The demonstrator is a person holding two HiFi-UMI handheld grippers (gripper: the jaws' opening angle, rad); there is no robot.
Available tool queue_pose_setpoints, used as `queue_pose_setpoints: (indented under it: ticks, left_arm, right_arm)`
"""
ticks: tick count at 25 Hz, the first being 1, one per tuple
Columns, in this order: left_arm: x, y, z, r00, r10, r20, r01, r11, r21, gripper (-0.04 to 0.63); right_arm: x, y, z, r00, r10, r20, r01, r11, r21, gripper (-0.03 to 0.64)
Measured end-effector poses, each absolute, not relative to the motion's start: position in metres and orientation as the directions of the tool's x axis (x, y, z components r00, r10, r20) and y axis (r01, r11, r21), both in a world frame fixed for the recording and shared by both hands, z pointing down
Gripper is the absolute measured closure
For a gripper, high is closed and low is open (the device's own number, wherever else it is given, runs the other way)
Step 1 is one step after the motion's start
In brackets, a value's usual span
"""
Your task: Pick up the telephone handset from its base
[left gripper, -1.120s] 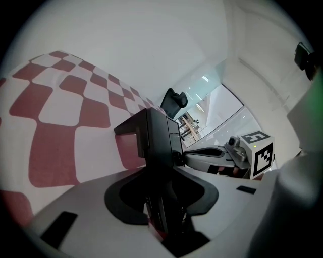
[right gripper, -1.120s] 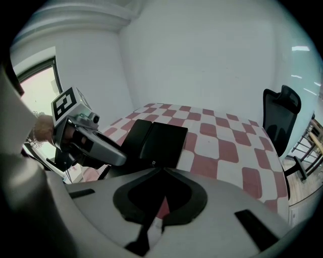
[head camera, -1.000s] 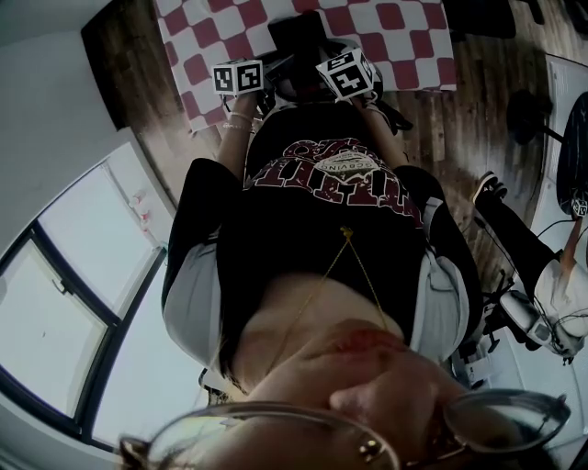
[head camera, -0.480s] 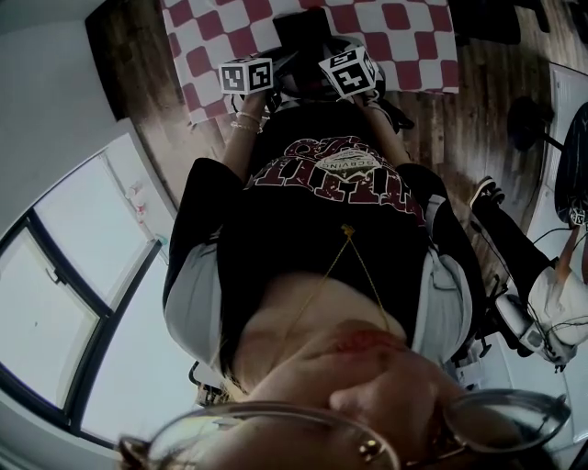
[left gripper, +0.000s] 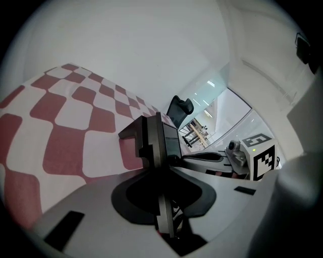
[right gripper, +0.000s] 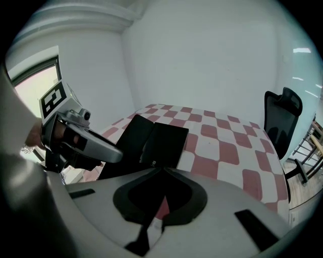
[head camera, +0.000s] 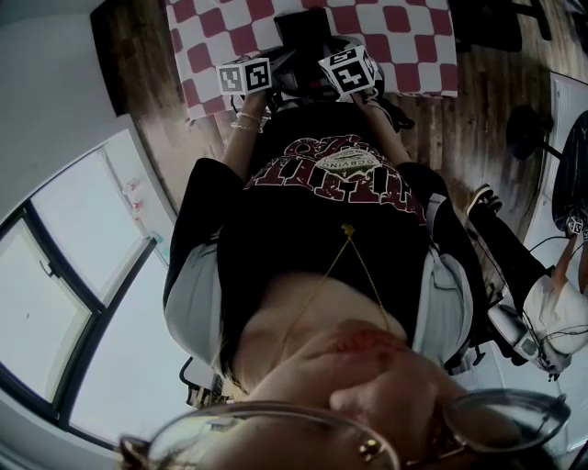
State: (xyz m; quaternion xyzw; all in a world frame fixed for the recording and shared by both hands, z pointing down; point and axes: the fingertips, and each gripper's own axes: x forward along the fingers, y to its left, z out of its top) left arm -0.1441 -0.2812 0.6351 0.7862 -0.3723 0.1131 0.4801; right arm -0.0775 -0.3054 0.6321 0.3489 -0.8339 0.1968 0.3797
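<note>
Head view: telephone sits by the desk's near edge, handset not yet off its base; left gripper jaws, just closing, stand narrow about the handset's end, seemingly unclamped; right gripper pinched together, empty; the lift remains.

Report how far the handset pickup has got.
Done: left gripper and right gripper are close to the black phone on the checkered cloth. In hand: the left jaws have just been closing at its edge; grip unclear. Left: the lift itself.
</note>
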Motion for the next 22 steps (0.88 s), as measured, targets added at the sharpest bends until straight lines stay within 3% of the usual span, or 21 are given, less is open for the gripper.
queue_pose_setpoints:
  ticks: [22]
  left_arm:
    - [-0.129,-0.274,0.608,0.752,-0.5,0.43,-0.602,-0.255,0.757,0.515]
  right_arm:
    - [-0.076,-0.306,0.63,-0.482,-0.414,0.772,-0.701,0.711,-0.057,0.597]
